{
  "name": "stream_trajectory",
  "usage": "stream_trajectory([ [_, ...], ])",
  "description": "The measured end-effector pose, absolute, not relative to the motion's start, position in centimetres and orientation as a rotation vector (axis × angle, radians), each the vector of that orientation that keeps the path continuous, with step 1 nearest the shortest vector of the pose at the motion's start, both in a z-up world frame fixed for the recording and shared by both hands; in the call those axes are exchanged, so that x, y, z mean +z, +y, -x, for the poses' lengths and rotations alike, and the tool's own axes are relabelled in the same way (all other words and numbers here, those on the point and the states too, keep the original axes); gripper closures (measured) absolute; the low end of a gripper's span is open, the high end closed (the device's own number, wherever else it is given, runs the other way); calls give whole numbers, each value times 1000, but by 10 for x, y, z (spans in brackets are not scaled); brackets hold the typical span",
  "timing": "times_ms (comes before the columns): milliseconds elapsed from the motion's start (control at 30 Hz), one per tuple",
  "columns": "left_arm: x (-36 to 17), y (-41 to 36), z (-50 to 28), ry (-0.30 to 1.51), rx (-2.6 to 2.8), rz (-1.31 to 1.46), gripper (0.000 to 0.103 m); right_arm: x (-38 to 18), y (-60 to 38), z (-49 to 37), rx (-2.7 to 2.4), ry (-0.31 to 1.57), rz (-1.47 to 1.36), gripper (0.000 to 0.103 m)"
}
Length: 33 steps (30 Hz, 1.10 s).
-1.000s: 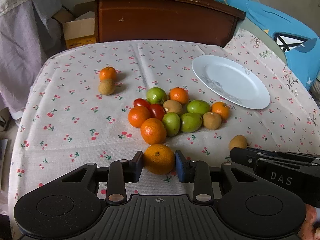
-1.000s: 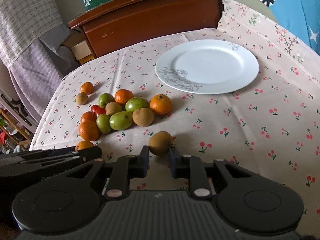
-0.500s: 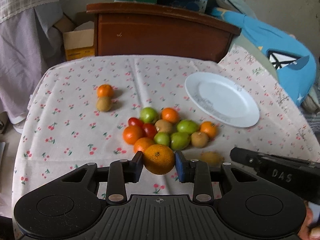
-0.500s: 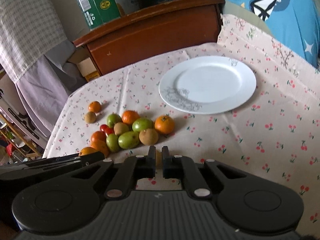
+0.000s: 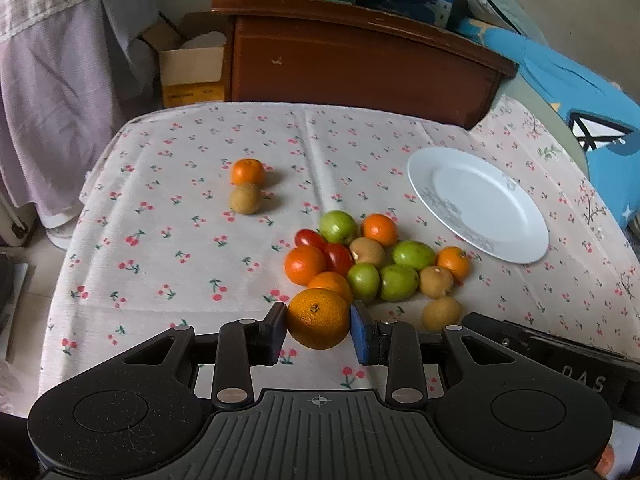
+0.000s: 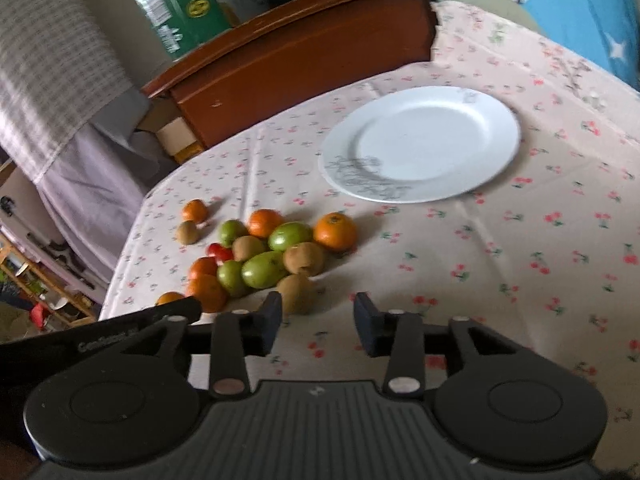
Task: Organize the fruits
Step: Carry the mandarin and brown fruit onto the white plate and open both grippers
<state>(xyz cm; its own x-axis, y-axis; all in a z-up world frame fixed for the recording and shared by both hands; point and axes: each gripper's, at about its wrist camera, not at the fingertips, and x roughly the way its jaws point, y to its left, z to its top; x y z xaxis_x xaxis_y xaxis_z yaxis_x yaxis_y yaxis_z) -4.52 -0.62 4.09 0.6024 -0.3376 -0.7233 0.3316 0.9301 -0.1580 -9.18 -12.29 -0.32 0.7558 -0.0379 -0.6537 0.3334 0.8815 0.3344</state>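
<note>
Currently the left hand-held gripper clamps an orange lifted off the counter, presumably for sorting, while the right hand-held gripper is opening, empty, beside a brown fruit near the front-edge pile.

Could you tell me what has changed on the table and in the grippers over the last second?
The right gripper, shut beside the brown fruit earlier, is opening with nothing between its jaws; that fruit lies on the cloth. The left gripper has lifted its orange clear. Plate and fruit pile are unchanged.
</note>
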Motion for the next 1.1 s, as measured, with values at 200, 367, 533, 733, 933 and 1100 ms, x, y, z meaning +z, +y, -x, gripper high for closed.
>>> stream_trajectory([
  [200,41,-2,40,856,-388,47,72,-9,-112,73,-192,705,-393,57],
  [367,43,-6,40,858,-417,61,72,-19,-108,60,-188,743,-340,76],
  [533,48,-13,35,863,-429,64,72,-15,-113,58,-188,761,-376,78],
  [733,65,-22,28,835,-493,78,72,6,-129,58,-167,756,-408,78],
  [933,76,-43,14,820,-569,69,72,37,-152,57,-144,732,-359,78],
  [1100,70,-66,2,823,-608,41,72,38,-182,51,-220,741,-399,78],
])
